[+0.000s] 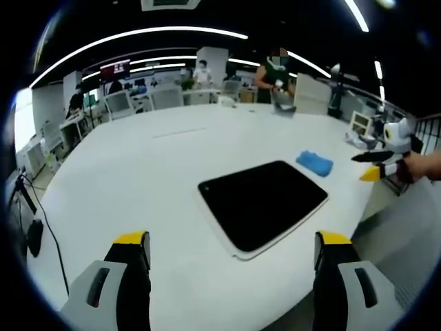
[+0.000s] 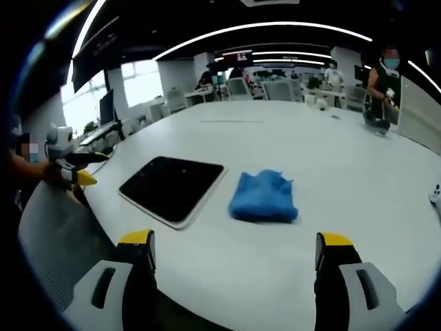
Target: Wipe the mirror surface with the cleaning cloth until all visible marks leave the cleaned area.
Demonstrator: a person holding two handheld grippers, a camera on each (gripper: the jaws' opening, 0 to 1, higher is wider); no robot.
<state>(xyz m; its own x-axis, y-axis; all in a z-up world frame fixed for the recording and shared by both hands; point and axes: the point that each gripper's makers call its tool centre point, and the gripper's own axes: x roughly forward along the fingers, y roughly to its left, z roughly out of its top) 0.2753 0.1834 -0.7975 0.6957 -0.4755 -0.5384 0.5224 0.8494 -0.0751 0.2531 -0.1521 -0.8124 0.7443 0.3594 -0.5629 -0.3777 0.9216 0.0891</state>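
i'm at the start — my right gripper (image 2: 234, 258) hangs with jaws spread, empty, just short of the crumpled blue cleaning cloth (image 2: 263, 196) on the white table (image 2: 331, 165). the dark rectangular mirror (image 2: 171, 187) lies left of it. left gripper (image 1: 233, 258) spread too. next — pinch the cloth.

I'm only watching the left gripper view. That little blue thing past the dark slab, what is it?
Observer: A crumpled blue cloth, lying on the white table beside the mirror, not touching it.
Operator: Is any claw holding it?
Observer: No. The right claw is open, short of the cloth.
Operator: And the claw at my right edge?
Observer: That is the right claw; the right gripper view in turn catches the left claw at its left edge.
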